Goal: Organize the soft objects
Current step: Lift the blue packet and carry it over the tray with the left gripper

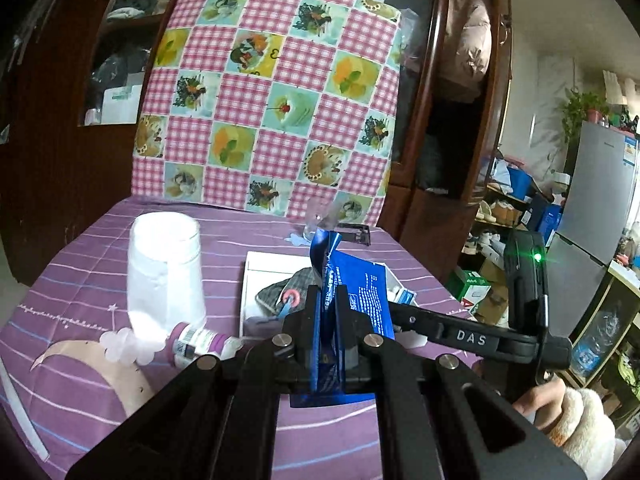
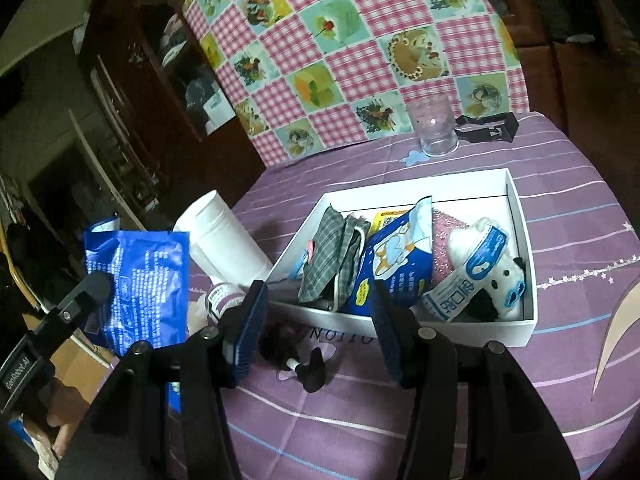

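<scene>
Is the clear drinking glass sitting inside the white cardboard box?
No, the clear drinking glass stands on the purple bedsheet beyond the white cardboard box, next to the checked cushion.

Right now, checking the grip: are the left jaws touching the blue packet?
Touching. The left wrist view shows the left gripper clamped on the blue packet.

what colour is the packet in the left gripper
Blue with white print; the packet shows best in the right wrist view.

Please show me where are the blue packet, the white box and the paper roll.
blue packet [image 1: 326, 312]: left wrist view, on the part pinched between the fingers.
white box [image 2: 468, 330]: right wrist view, on its near outer wall.
paper roll [image 2: 224, 240]: right wrist view, on its side.
</scene>
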Demonstrator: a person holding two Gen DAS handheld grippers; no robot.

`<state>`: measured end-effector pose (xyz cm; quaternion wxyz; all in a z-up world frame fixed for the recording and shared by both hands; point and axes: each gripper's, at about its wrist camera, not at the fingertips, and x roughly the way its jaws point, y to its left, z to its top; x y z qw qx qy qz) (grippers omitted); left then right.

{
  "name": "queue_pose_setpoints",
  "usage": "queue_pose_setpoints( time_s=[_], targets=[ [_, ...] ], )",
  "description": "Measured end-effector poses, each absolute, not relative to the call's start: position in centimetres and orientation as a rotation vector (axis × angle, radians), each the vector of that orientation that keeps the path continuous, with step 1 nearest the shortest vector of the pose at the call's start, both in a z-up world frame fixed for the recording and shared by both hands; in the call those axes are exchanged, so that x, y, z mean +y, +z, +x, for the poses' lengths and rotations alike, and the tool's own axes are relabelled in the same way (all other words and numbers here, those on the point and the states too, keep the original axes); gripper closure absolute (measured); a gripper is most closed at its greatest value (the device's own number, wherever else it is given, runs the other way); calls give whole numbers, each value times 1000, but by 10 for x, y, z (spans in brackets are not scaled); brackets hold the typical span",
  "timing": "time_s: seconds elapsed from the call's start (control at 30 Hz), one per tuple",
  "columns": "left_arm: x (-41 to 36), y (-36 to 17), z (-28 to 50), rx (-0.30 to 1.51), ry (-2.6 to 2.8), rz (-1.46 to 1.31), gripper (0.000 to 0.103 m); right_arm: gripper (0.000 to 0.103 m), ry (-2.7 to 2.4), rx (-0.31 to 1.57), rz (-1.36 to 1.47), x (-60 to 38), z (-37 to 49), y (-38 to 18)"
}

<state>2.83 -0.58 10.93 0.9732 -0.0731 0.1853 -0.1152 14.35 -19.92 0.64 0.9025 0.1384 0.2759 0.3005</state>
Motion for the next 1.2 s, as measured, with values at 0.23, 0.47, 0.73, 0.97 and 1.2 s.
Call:
queue_pose_setpoints(
  time_s=[0.23, 0.47, 0.73, 0.97, 1.2],
  targets=[
    [-19, 106, 59, 392, -227, -136, 99, 49, 568, 539, 286, -208, 147, 7],
    [-21, 103, 95, 413, -252, -190, 99, 49, 539, 505, 285, -210, 161, 10],
    [-23, 103, 138, 384, -282, -244, 98, 49, 356, 389, 161, -192, 176, 23],
    [-8, 86, 193, 451, -238, -336, 98, 49, 306, 423, 188, -180, 214, 25],
    [-11, 37, 223, 599, -169, -290, 96, 49, 281, 489, 76, -162, 230, -12]
  ],
)
